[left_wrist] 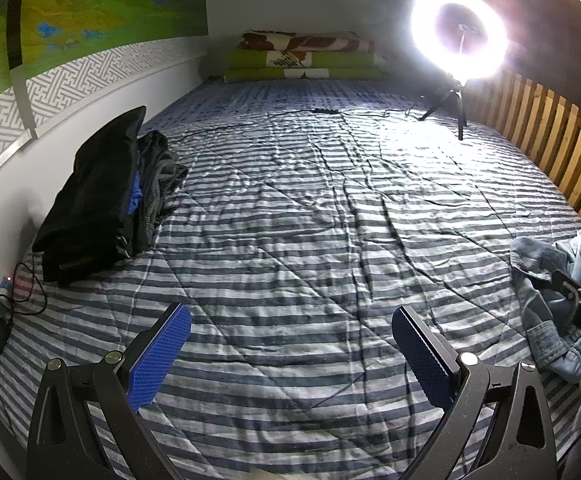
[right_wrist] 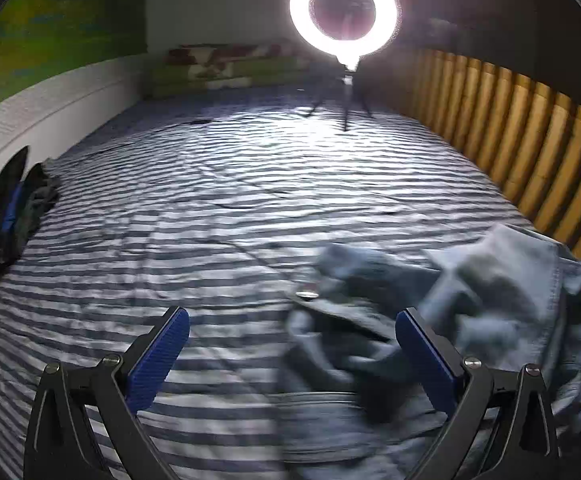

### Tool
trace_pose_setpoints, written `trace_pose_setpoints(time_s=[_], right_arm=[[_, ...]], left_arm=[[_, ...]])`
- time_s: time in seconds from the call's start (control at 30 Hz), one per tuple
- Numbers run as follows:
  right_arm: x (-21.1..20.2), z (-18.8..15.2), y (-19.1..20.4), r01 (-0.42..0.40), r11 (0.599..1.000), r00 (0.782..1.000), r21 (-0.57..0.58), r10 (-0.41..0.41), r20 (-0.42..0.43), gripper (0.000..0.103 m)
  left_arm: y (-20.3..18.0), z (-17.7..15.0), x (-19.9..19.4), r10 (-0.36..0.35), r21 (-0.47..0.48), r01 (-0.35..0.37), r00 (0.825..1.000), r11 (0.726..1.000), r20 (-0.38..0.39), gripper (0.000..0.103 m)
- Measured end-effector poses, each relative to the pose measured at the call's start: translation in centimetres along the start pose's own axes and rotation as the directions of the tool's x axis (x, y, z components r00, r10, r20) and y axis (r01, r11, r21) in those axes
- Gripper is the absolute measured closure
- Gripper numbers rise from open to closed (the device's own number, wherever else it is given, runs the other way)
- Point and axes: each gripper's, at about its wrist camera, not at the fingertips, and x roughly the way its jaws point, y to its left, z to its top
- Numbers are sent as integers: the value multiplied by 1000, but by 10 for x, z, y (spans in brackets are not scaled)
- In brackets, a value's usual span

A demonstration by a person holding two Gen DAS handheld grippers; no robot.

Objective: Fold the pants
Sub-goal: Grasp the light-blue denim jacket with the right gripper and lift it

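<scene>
Light blue denim pants (right_wrist: 470,304) lie crumpled on the striped bed cover (right_wrist: 218,208) at the right side, blurred in the right wrist view. My right gripper (right_wrist: 292,330) is open just above them, its right finger over the crumpled cloth, with nothing between the pads. In the left wrist view the same pants (left_wrist: 550,300) sit at the far right edge, with part of the other gripper's black body over them. My left gripper (left_wrist: 292,330) is open over bare striped cover (left_wrist: 290,216), well left of the pants.
A pile of dark folded clothes (left_wrist: 94,196) leans by the left wall. A lit ring light (left_wrist: 460,32) on a tripod stands at the far right, its cable running across the cover. Folded blankets (left_wrist: 306,56) lie at the far end. A wooden slatted rail (left_wrist: 550,144) bounds the right side.
</scene>
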Motion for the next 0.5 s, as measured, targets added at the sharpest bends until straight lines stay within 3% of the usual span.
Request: trace_pose_setpoints(time_s=[0.2, 0.4, 0.5], right_arm=[[-8, -1, -73, 52, 990, 997, 129, -44, -65, 2], [-16, -16, -133, 210, 966, 973, 154, -190, -133, 4], [-7, -26, -152, 196, 961, 963, 195, -151, -226, 4]], left_arm=[[-3, 0, 6, -20, -14, 20, 1000, 1000, -21, 1], [-12, -2, 8, -39, 11, 39, 999, 999, -26, 1], [-11, -1, 10, -45, -2, 45, 998, 999, -34, 1]])
